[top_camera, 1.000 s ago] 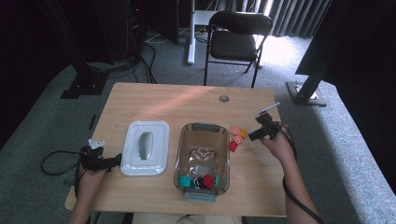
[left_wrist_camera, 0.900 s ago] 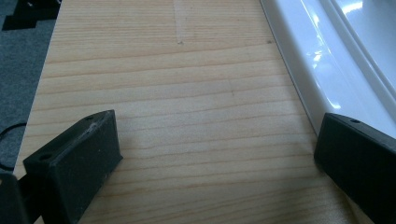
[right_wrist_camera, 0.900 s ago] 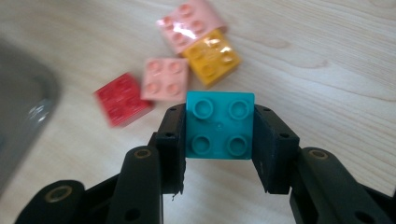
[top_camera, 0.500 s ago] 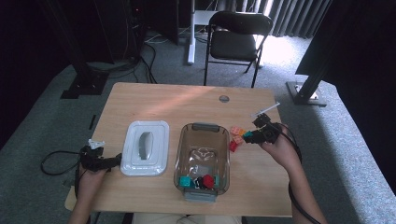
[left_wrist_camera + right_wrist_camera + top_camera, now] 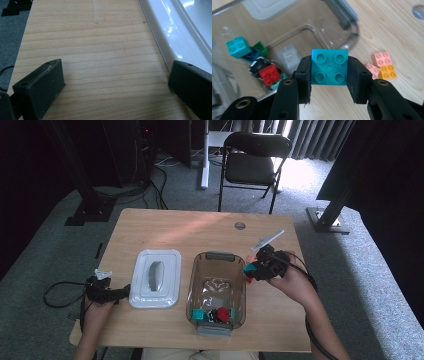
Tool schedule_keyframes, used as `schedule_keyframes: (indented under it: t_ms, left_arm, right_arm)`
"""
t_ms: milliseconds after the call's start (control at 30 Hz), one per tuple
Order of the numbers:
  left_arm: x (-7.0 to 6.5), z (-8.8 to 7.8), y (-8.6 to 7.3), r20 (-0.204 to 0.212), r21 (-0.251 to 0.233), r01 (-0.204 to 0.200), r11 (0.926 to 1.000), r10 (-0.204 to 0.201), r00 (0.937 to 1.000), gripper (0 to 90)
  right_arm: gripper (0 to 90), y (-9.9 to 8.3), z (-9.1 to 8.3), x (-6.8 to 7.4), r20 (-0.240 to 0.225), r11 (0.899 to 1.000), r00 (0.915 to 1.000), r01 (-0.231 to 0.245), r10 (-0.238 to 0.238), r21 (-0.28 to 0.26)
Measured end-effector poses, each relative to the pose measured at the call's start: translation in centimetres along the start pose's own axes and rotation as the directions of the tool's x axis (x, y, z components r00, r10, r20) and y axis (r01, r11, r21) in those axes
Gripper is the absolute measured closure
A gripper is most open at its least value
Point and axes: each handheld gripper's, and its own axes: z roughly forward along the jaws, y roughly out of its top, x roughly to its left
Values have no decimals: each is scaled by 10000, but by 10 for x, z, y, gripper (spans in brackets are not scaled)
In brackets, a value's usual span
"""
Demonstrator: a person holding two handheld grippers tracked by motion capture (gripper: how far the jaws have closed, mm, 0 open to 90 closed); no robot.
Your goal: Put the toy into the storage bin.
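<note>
Two grippers: right gripper (image 5: 329, 82) clamps a teal brick (image 5: 329, 67), lifted beside the bin (image 5: 192, 292) near the table's (image 5: 165, 227) right edge.
Left gripper (image 5: 117, 82): jaws wide, empty, at left edge beside white lid (image 5: 155, 278).
Loose bricks (image 5: 382, 66): right of bin.

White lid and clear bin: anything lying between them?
Nothing: the high view shows a bare strip of table between the white lid and the clear bin.

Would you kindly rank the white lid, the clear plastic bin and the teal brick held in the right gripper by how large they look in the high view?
1. clear plastic bin, largest.
2. white lid, somewhat smaller.
3. teal brick, by far the smallest; it is clamped in the right gripper, which partly hides it.
</note>
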Motion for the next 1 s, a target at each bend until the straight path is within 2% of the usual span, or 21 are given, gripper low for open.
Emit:
schedule_keyframes:
  t_ms: [100, 233, 267, 333, 367, 433, 500, 533, 567, 600, 667, 733, 900, 1000]
  left_arm:
    - [0, 0, 0, 1, 6, -19, 10000, 19, 10000, 8]
    - [0, 0, 0, 0, 6, -20, 10000, 20, 10000, 8]
    - [0, 0, 0, -1, 8, -17, 10000, 17, 10000, 8]
    - [0, 0, 0, 0, 7, -16, 10000, 16, 10000, 8]
    - [0, 0, 0, 2, 12, -20, 10000, 20, 10000, 8]
    - [0, 0, 0, 0, 5, -17, 10000, 17, 10000, 8]
    - [0, 0, 0, -2, -6, -16, 10000, 16, 10000, 8]
    - [0, 0, 0, -2, -5, -13, 10000, 13, 10000, 8]
    - [0, 0, 0, -2, -6, -16, 10000, 16, 10000, 8]
    - [0, 0, 0, -1, -7, -13, 10000, 13, 10000, 8]
    - [0, 0, 0, -2, -6, -13, 10000, 13, 10000, 8]
    - [0, 0, 0, -2, -7, -15, 10000, 15, 10000, 8]
    - [0, 0, 0, -2, -3, -19, 10000, 19, 10000, 8]
    - [0, 0, 0, -1, -6, -16, 10000, 16, 10000, 8]
  right_arm:
    - [587, 6, 0, 12, -378, 9989, 9982, 477, -476, 24]
    - [587, 12, 4, 28, -659, 9931, 9912, 1159, -1145, 168]
    - [586, 13, 5, 32, -609, 9912, 9898, 1302, -1285, 255]
    - [587, 15, 9, 39, -873, 9862, 9838, 1604, -1564, 406]
    - [586, 16, 11, 42, -829, 9837, 9823, 1723, -1678, 509]
    - [587, 17, 15, 48, -1221, 9788, 9746, 1960, -1878, 588]
    - [586, 18, 20, 52, -1372, 9744, 9697, 2133, -2024, 705]
    - [586, 18, 23, 54, -1680, 9736, 9643, 2182, -2045, 675]
    - [586, 19, 27, 57, -1696, 9715, 9628, 2253, -2105, 732]
    - [586, 19, 31, 60, -1616, 9663, 9616, 2389, -2217, 956]
    - [586, 20, 39, 65, -1945, 9609, 9533, 2550, -2311, 1081]
    - [586, 20, 48, 71, -2030, 9490, 9451, 2857, -2560, 1335]
    - [586, 20, 66, 82, -2593, 9323, 9271, 3196, -2707, 1692]
    - [586, 20, 78, 88, -2680, 9130, 9191, 3486, -2887, 2120]
